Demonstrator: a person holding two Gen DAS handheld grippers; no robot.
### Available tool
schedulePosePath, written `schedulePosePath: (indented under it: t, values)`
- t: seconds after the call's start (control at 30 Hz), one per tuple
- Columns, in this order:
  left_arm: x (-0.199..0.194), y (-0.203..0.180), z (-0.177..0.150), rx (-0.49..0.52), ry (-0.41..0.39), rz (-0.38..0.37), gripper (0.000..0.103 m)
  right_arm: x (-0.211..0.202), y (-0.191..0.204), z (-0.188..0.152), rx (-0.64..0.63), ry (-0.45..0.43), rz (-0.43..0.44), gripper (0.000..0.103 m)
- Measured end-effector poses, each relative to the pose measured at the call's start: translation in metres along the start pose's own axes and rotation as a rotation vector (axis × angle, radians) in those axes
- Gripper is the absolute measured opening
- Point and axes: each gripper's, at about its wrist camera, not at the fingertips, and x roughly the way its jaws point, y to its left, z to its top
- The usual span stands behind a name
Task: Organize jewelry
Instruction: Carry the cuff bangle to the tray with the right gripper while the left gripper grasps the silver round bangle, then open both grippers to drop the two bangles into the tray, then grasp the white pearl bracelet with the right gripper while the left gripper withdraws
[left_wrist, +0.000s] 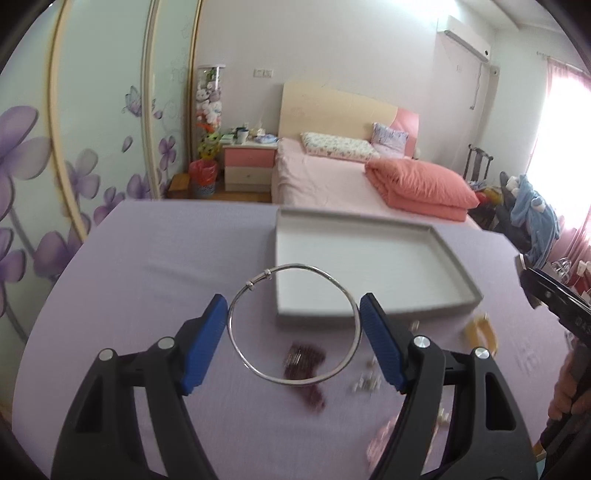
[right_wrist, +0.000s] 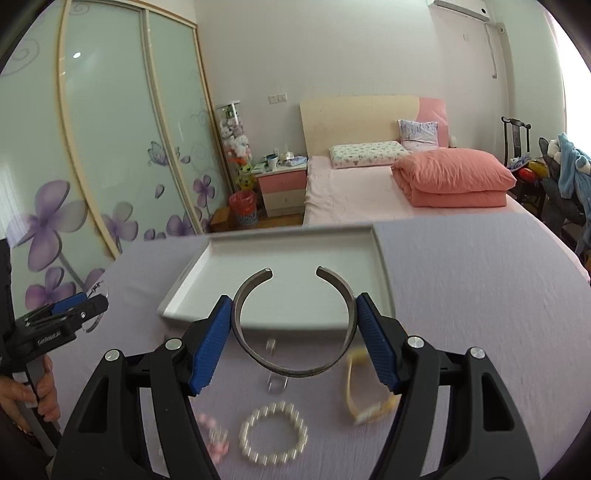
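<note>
My left gripper (left_wrist: 293, 325) is shut on a thin silver bangle (left_wrist: 236, 350), held above the lilac table just short of the grey tray (left_wrist: 369, 314). My right gripper (right_wrist: 294, 317) is shut on an open silver cuff bracelet (right_wrist: 258, 360), held above the table near the tray's (right_wrist: 207, 258) front edge. Below the left gripper lie a dark red bead bracelet (left_wrist: 306, 365) and small pale pieces (left_wrist: 365, 384). Below the right gripper lie a pearl bracelet (right_wrist: 273, 432), a pink bracelet (right_wrist: 214, 435), a yellow watch (right_wrist: 354, 391) and a small ring (right_wrist: 272, 345).
The lilac table (left_wrist: 147, 277) ends at a far edge in front of a pink bed (left_wrist: 332, 177). A flowered wardrobe (right_wrist: 92, 166) stands to the left. The right gripper's body (left_wrist: 554, 295) shows at the right of the left view; the left one (right_wrist: 55, 325) at the left of the right view.
</note>
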Motion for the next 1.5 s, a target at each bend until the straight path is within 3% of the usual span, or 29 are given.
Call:
schedulePosePath:
  t: [0.2, 0.3, 0.63, 0.83, 0.9, 0.97, 1.17, 1.5]
  values:
    - [0.055, -0.014, 0.041, -0.025, 0.019, -0.054, 0.073, 0.065, -0.006, 0.037, 0.009, 0.078, -0.024, 0.069]
    - [0.089, -0.021, 0.053, -0.037, 0.063, -0.072, 0.073, 0.112, -0.011, 0.049, 0.031, 0.171, -0.043, 0.069]
    - [0.197, -0.031, 0.066, -0.021, 0.228, -0.029, 0.073, 0.216, -0.031, 0.038, 0.055, 0.428, -0.172, 0.069]
    - [0.225, -0.037, 0.069, -0.003, 0.259, 0.008, 0.073, 0.229, -0.033, 0.047, 0.031, 0.404, -0.222, 0.07]
    - [0.231, -0.036, 0.069, -0.015, 0.278, 0.014, 0.074, 0.223, -0.035, 0.049, 0.039, 0.392, -0.195, 0.083]
    - [0.234, -0.033, 0.07, -0.037, 0.295, 0.005, 0.074, 0.213, -0.037, 0.05, 0.034, 0.364, -0.184, 0.087]
    - [0.211, -0.016, 0.069, -0.107, 0.271, -0.028, 0.078, 0.182, -0.046, 0.051, 0.034, 0.316, -0.155, 0.087]
    - [0.094, 0.006, 0.042, -0.081, 0.11, 0.012, 0.088, 0.083, -0.035, 0.026, 0.036, 0.183, -0.06, 0.087]
